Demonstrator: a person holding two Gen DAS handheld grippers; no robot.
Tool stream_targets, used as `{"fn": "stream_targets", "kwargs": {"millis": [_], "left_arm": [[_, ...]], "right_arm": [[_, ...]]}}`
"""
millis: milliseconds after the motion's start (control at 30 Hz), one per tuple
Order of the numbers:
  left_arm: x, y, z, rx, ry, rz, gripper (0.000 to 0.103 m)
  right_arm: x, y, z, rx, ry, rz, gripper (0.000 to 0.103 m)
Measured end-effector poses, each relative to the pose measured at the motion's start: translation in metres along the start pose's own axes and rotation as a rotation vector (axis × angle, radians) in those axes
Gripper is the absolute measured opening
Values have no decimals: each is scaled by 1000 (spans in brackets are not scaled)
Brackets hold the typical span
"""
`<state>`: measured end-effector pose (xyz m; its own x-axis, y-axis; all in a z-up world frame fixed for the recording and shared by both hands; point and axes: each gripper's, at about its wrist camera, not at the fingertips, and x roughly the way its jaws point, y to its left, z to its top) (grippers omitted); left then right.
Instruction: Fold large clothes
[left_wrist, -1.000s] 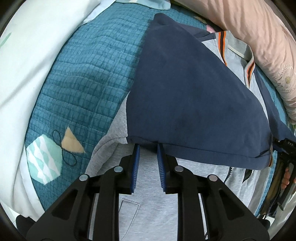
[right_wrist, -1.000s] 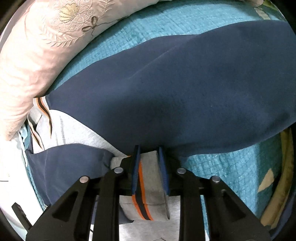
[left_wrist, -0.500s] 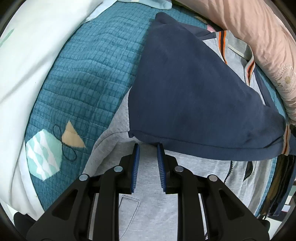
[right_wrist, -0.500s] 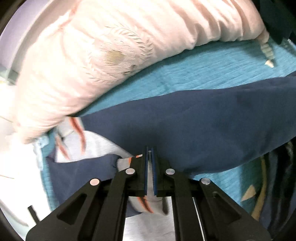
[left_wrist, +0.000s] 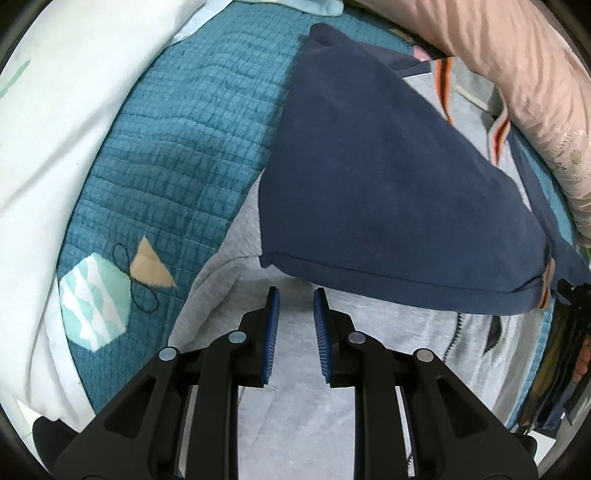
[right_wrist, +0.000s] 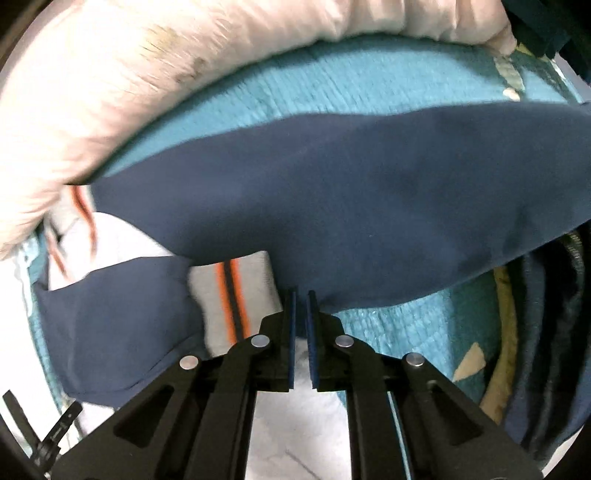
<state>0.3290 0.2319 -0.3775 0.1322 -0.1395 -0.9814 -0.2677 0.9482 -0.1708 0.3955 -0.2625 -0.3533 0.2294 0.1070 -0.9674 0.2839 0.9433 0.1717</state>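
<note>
The soft, limp jacket (left_wrist: 388, 192) lay on the bed, best taken by its hem; left gripper (left_wrist: 297, 295) open and empty, right gripper (right_wrist: 302, 300) barely parted, just reopening, holding nothing.

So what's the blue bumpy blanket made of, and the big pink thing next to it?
The teal quilted bedspread looks like stitched cotton: rows of puckered squares with sewn-on patches, matte. The pink puffy pillow seems soft, smooth woven cloth over stuffing, wrinkled, with embroidery; the exact fibre isn't clear.
</note>
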Motion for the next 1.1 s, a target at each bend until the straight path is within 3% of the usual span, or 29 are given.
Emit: {"fn": "stream_targets", "kwargs": {"millis": [33, 67, 100, 133, 167, 267, 300, 500, 700, 833, 900, 933, 967, 1067, 1100], "left_arm": [[-4, -2, -1, 5, -14, 0, 25], [-7, -4, -2, 12, -22, 9, 33], [-11, -8, -3, 25, -36, 25, 54], [-17, -12, -5, 41, -62, 39, 60], [-22, -16, -7, 51, -80, 48, 60], [-36, -22, -11, 44, -90, 27, 60], [-41, -24, -13, 37, -95, 13, 60], [-73, -52, -28, 56, -130, 6, 65], [-94, -79, -49, 95, -157, -8, 65], [-91, -90, -52, 112, -168, -19, 65], [-81, -92, -45, 102, -147, -42, 64], [-76, -92, -41, 97, -130, -60, 64], [-72, -93, -38, 97, -120, -69, 62], [-57, -96, -26, 103, -95, -91, 45], [-50, -96, -20, 104, -76, -102, 37]], "right_arm": [[-8, 0, -1, -10, -12, 8, 8], [-15, 1, -2, -19, -22, 11, 18], [-24, 1, -4, -29, -35, 18, 27], [-31, 1, -6, -37, -46, 22, 49], [-40, 2, -9, -46, -67, 21, 65], [-67, 10, -21, -66, -139, 15, 84], [-75, 11, -25, -70, -143, 27, 85], [-106, 24, -51, -78, -157, 73, 85], [-132, 10, -73, -65, -176, 95, 86], [-137, 12, -83, -69, -194, 134, 86], [-135, 21, -88, -59, -181, 197, 85], [-132, 27, -90, -61, -176, 223, 82], [-128, 38, -91, -74, -166, 248, 67], [-105, 74, -90, -123, -91, 301, 32], [-95, 87, -89, -132, -60, 322, 28]]}}
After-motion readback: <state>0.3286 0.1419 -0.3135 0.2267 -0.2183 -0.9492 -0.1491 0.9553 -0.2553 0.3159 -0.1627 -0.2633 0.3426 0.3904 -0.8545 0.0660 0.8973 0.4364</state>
